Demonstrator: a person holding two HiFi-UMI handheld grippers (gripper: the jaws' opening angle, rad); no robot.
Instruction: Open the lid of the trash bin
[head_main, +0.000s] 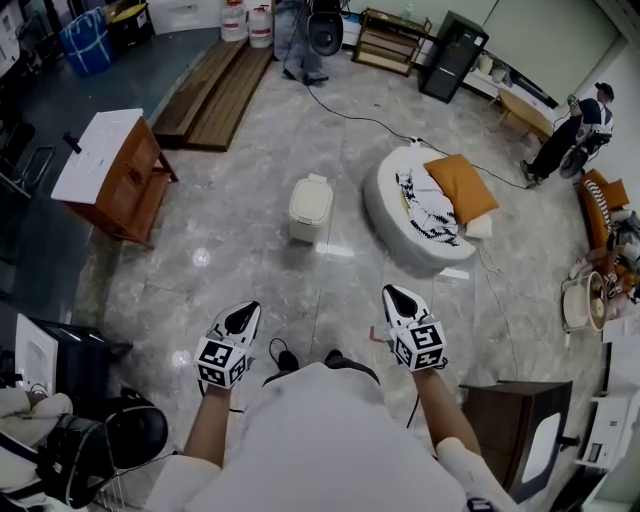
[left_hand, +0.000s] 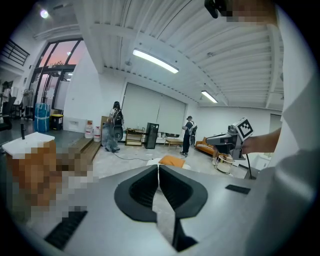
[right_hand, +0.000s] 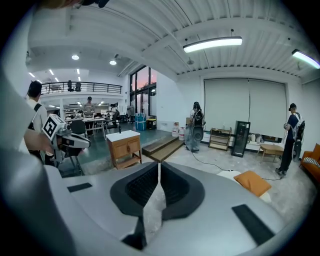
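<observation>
The trash bin (head_main: 310, 208) is a small cream box with its lid down, standing on the marble floor ahead of me in the head view. Both grippers are held low and well short of it. My left gripper (head_main: 241, 316) is at the left and my right gripper (head_main: 397, 298) at the right. The bin does not show in either gripper view. In the left gripper view the left gripper (left_hand: 158, 168) has its jaws together with nothing held. In the right gripper view the right gripper (right_hand: 159, 165) is likewise shut and empty.
A round white cushion bed (head_main: 388, 205) with an orange pillow (head_main: 460, 186) lies just right of the bin. A wooden cabinet (head_main: 112, 178) stands at the left and wooden planks (head_main: 216, 90) behind it. A dark cabinet (head_main: 520, 432) is at my right, and a cable (head_main: 350, 112) runs across the floor.
</observation>
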